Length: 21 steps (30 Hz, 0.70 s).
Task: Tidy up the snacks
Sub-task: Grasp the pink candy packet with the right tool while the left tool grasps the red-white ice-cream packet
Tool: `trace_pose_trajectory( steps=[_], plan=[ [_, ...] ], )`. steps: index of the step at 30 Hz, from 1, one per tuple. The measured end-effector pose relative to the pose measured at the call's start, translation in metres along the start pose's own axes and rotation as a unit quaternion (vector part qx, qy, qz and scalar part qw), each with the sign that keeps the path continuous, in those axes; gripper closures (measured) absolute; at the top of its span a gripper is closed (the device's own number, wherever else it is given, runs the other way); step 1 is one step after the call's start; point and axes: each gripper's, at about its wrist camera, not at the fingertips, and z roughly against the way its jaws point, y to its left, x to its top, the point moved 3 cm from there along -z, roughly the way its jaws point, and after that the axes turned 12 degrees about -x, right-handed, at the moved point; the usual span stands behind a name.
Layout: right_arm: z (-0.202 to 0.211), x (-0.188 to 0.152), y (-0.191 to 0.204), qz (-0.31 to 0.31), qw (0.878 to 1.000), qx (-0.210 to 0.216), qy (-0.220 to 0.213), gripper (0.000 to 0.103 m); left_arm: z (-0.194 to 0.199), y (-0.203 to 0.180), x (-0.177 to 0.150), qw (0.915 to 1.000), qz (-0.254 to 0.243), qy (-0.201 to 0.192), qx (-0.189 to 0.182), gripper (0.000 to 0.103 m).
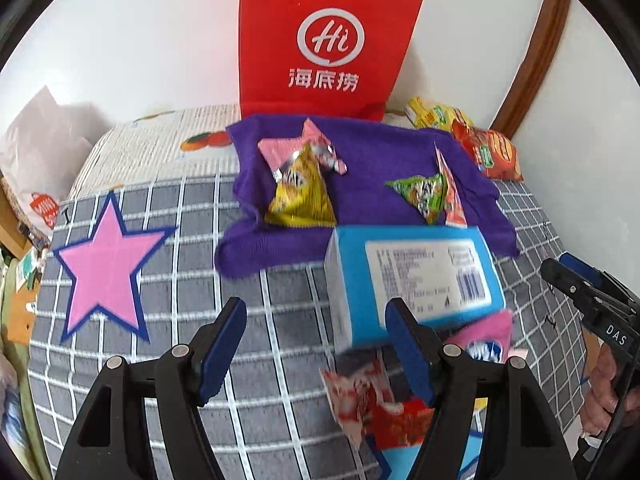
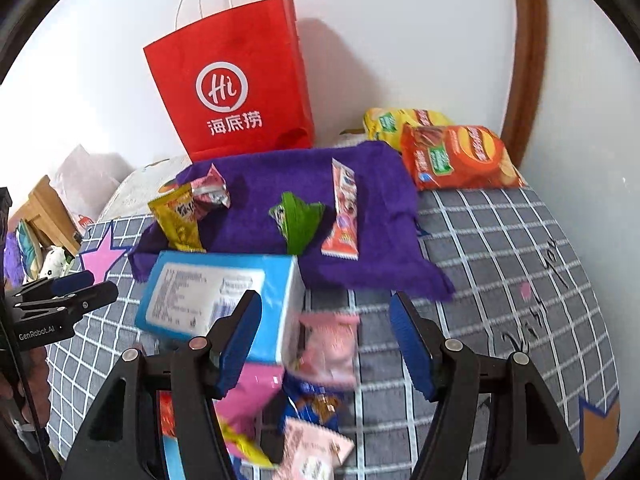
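Note:
A blue box (image 1: 416,280) lies on the checked bed cover, seen also in the right wrist view (image 2: 224,296), blurred. Small snack packs lie on a purple cloth (image 1: 372,152): a yellow pack (image 1: 300,196), a pink pack (image 1: 288,148), a green pack (image 1: 424,194) and an orange strip pack (image 2: 344,212). More loose packs (image 2: 320,360) lie in front of the box. My left gripper (image 1: 316,348) is open, just left of the box, holding nothing. My right gripper (image 2: 326,344) is open above the loose packs, holding nothing.
A red paper bag (image 2: 236,92) stands against the wall behind the cloth. Two crisp bags, yellow (image 2: 400,120) and orange (image 2: 460,156), lie at the back right. A wooden door frame (image 2: 528,60) is at the right. A wooden stool (image 2: 44,208) stands left of the bed.

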Motion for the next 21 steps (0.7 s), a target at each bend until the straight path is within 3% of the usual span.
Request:
trace_pose_trajectory(
  steps=[8,17,21],
  plan=[
    [-0.007,-0.041,-0.013,-0.014,0.999,0.005,0.041,0.039,0.000,0.009,-0.031,0.9997,0.019,0.012,0.012,0.033],
    [-0.014,-0.097,-0.006,-0.011,0.995,0.035,0.090,0.039,0.010,0.007,-0.040,0.9996,0.023,0.003,0.014,0.033],
    [-0.019,-0.111,0.005,-0.004,0.995,0.025,0.099,0.041,0.016,0.006,-0.044,0.9997,0.019,0.000,0.014,0.033]
  ],
)
